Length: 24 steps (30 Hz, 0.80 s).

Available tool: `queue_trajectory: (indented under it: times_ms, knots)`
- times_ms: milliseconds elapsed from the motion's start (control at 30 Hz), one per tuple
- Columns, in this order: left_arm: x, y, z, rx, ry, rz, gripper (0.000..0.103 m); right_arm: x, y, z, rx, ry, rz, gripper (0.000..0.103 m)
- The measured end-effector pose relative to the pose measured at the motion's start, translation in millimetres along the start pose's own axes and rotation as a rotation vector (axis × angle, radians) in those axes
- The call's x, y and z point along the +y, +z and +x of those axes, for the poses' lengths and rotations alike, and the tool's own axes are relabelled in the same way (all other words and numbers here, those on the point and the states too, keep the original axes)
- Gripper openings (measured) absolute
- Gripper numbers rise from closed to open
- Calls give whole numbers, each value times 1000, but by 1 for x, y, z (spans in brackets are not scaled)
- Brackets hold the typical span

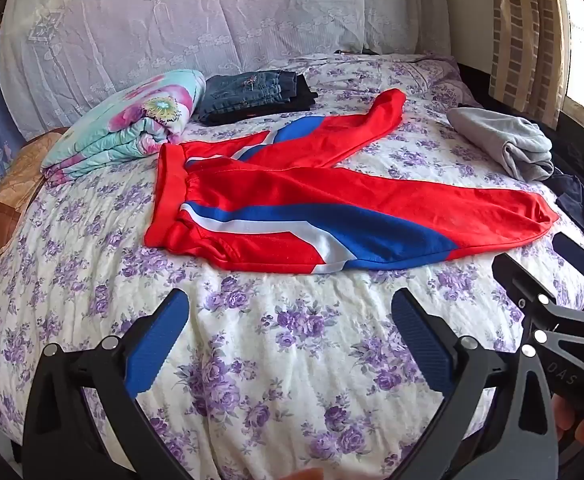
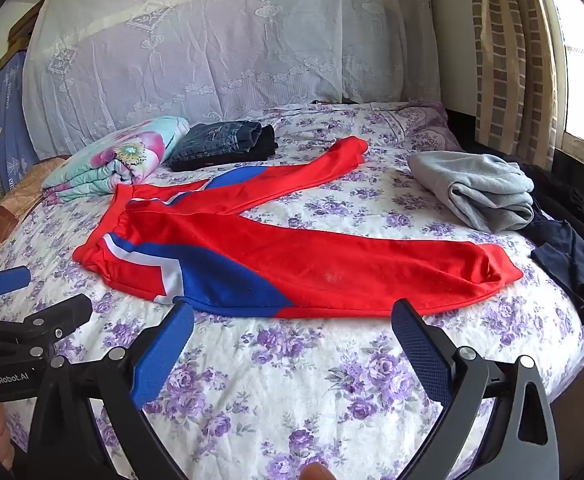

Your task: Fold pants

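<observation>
- The pants [image 1: 332, 216] lie spread on the flowered bedspread [image 1: 275, 360], unfolded, waistband toward the left and the two legs splayed apart to the right, one leg angled up toward the far side of the bed.
- They look light, thin and limp, of smooth, slightly shiny cloth; I judge they will sag and slip rather than hold a crease, so each fold needs laying flat.
- Good places to pinch, I think: the thick elastic waistband [image 2: 91, 248] and the cuff [image 2: 504, 272] of the near leg, where the cloth is doubled.
- Colour: bright red, with a blue panel edged in white on the side of each leg.
- The left gripper [image 1: 287, 340] and right gripper [image 2: 292, 356] both hover over bare bedspread just short of the pants, fingers spread wide, holding nothing.
</observation>
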State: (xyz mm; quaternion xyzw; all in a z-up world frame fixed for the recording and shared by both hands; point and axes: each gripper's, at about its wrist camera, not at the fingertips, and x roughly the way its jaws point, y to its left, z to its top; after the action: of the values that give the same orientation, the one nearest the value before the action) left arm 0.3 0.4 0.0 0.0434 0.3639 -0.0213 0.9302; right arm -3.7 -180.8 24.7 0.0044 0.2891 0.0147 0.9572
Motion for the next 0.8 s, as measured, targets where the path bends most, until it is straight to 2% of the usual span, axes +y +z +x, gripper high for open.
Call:
queue_trajectory:
  times_ms: [800]
  knots:
    - [-3, -3, 5, 9, -11, 1, 98, 0, -3, 3, 14, 4, 3, 100]
